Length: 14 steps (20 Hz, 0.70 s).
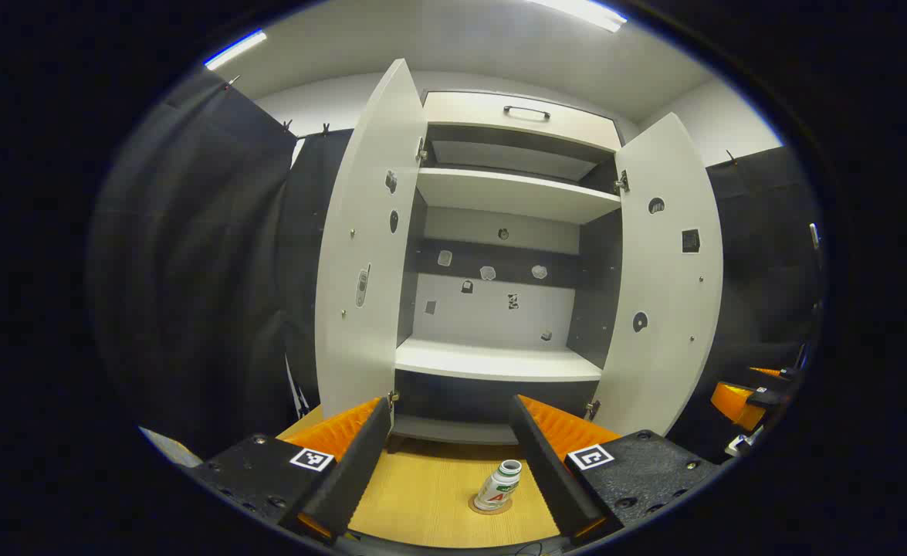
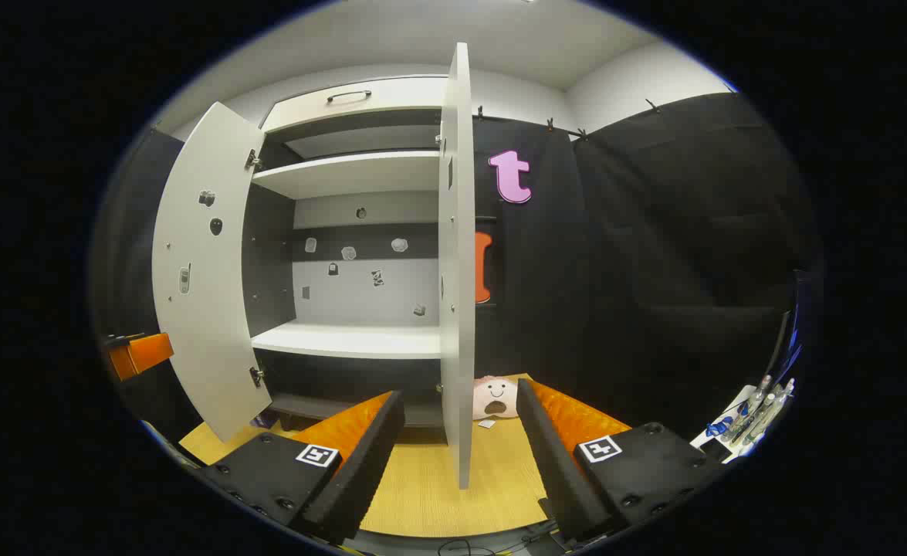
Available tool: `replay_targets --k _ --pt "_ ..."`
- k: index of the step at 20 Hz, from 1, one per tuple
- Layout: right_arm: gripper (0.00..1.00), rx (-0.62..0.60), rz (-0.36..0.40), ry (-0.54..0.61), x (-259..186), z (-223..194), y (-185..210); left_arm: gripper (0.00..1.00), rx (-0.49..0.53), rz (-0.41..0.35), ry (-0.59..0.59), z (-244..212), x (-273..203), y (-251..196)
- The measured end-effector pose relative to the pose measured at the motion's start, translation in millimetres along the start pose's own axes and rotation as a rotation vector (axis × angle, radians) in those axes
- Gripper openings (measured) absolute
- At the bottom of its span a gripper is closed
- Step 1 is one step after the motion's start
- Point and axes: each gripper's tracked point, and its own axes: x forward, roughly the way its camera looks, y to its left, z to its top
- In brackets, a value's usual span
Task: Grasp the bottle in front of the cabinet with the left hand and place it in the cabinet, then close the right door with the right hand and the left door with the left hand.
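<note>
Bottle (image 1: 498, 488) stands on our tabletop (image 1: 422, 494) before the open cabinet (image 1: 499, 193); both our grippers, left (image 1: 453, 483) and right (image 2: 453, 479), gape wide, empty.

the left gripper view sits low over the wooden floor (image 1: 430, 494), facing straight into the open cabinet (image 1: 499, 359) from near, both doors spread either side. the right gripper view is low too, off to the right, looking along the edge of the right door (image 2: 459, 262) with the booth wall beyond. both share the cabinet's shelves and the left door (image 2: 202, 270)
</note>
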Motion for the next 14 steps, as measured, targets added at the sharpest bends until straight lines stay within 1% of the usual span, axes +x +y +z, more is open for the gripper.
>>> replay_targets --k 2,7,8,9,11,14 --pt "0.97 -0.003 0.001 -0.002 0.6 0.4 -1.3 0.95 -0.011 -0.014 0.007 -3.1 0.8 -4.1" --pt "0.97 -0.001 -0.008 -0.013 0.0 1.6 -4.1 0.95 0.016 -0.029 0.003 -3.1 -2.1 -7.7" --pt "0.97 0.003 -0.005 -0.015 -0.7 2.5 -3.9 0.95 0.011 -0.047 0.007 -3.6 -2.1 -11.6" --pt "0.97 0.006 -0.006 -0.017 -0.7 2.4 -3.7 0.95 0.006 -0.046 0.014 -6.5 -2.9 -12.3" --pt "0.97 0.005 -0.010 -0.017 -1.3 2.0 -5.4 0.95 -0.001 -0.016 0.024 -10.3 -2.5 -6.5" --pt "0.97 0.034 0.024 -0.008 -4.2 -2.1 1.2 0.94 -0.033 -0.020 0.041 -16.4 -3.9 -8.5"
